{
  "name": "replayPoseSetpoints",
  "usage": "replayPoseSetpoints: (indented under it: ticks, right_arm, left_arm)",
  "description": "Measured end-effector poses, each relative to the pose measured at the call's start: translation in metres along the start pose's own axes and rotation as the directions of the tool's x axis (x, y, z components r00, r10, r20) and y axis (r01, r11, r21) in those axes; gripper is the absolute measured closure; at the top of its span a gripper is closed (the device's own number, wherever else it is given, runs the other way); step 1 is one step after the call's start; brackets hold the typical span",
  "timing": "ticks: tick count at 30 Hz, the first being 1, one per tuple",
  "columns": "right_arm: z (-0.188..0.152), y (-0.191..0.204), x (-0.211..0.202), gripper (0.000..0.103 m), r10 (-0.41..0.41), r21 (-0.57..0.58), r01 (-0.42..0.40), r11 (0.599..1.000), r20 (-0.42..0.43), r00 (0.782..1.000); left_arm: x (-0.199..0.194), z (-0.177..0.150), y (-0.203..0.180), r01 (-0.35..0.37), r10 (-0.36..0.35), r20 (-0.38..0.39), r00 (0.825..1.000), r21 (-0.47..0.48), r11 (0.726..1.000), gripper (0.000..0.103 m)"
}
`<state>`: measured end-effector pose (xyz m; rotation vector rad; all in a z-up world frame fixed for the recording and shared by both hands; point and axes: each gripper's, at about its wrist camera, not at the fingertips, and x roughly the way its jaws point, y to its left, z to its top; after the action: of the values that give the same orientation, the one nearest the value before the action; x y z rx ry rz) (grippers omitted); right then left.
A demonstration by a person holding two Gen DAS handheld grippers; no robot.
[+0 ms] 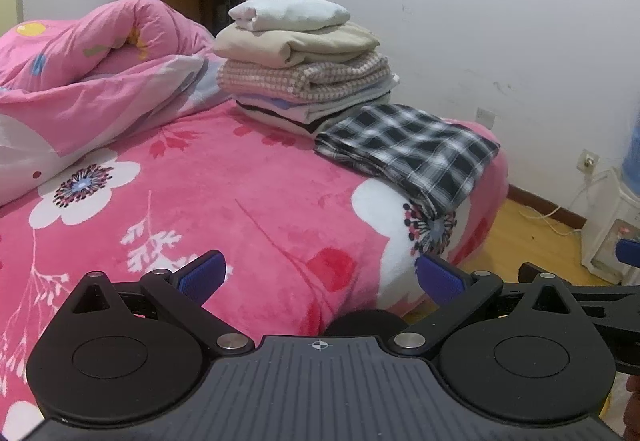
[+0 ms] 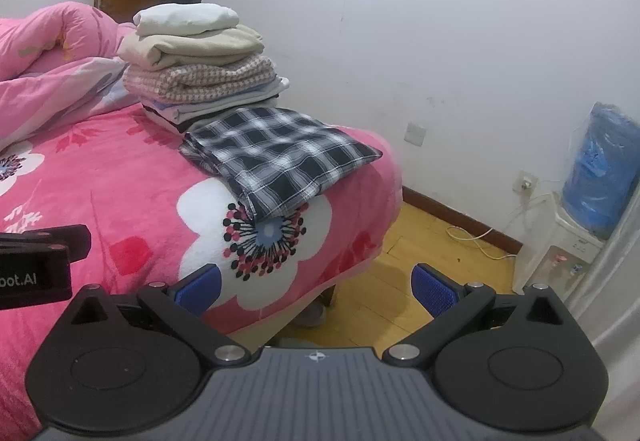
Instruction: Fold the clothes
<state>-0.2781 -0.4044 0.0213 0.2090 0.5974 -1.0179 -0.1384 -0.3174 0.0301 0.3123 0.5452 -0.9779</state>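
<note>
I hold my left gripper (image 1: 320, 277) and my right gripper (image 2: 318, 283) low at the near side of the bed (image 1: 248, 209), both with jaws spread wide and nothing between the blue pads. The plaid garment (image 1: 412, 149) lies folded flat on the far corner of the bed, one end drooping over the edge toward the floor (image 2: 404, 265). Just behind it, touching or nearly so, stands the stack of folded clothes (image 1: 304, 65), tall and a little uneven, with a pale bundle on top.

My worry is that overhanging end. If I pinch only the top layer of the plaid garment, I think the fold opens and the rest slides off the bed. If I drag it sideways instead of lifting, it may catch the bottom of the stack and tip it toward the pink quilt (image 1: 104, 53). The fleece cover looks plush, so a low pad could snag it along with the cloth. From the left view my right gripper (image 1: 628, 253) sits close at my side, so the two could knock together if I reach in at once
</note>
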Motion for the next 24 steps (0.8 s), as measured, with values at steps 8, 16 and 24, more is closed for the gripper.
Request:
replayPoseSetpoints:
  ticks: [8, 16, 24]
  right_arm:
    - [-0.0015, -0.0002, 0.0013, 0.000, 0.002, 0.003, -0.002, 1.000, -0.009, 1.000]
    - [-0.0019, -0.0007, 0.0020, 0.000, 0.001, 0.006, 0.000, 1.000, -0.014, 1.000]
    - [-0.0022, -0.0029, 0.0009, 0.000, -0.007, 0.004, 0.007, 1.000, -0.007, 1.000]
  left_arm:
    - [0.0006, -0.0009, -0.0002, 0.005, -0.005, -0.009, 1.000, -0.005, 1.000, 0.000]
    - [0.0008, -0.0015, -0.0010, 0.006, -0.006, -0.013, 1.000, 0.000, 1.000, 0.000]
    - [0.0009, -0.0025, -0.0024, 0.009, -0.009, -0.011, 1.000, -0.002, 1.000, 0.000]
